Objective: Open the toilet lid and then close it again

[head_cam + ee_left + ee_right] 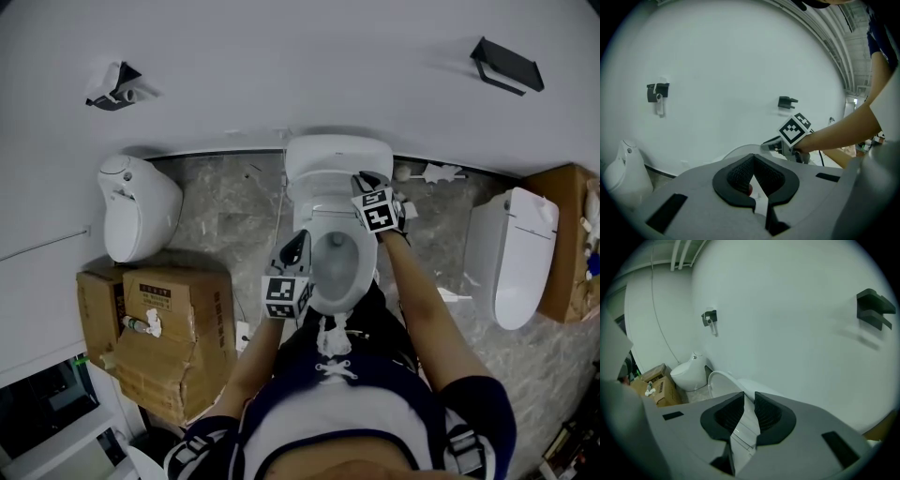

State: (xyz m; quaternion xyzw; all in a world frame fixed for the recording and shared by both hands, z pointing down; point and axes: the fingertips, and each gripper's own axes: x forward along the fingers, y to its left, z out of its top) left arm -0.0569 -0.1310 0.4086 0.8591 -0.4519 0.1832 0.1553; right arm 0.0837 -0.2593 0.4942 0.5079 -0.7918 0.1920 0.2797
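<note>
The white toilet stands against the wall in the middle of the head view, its bowl open to sight. Its lid is raised and leans toward the tank. My right gripper is at the lid's right edge; in the right gripper view the white edge of the lid runs between the pads, which are closed on it. My left gripper hovers by the bowl's left rim, shut with nothing in it. The left gripper view shows the right gripper at the lid.
A second white toilet sits at the left beside torn cardboard boxes. A third toilet and a brown box stand at the right. Two small fixtures hang on the wall. The person's legs are right in front of the bowl.
</note>
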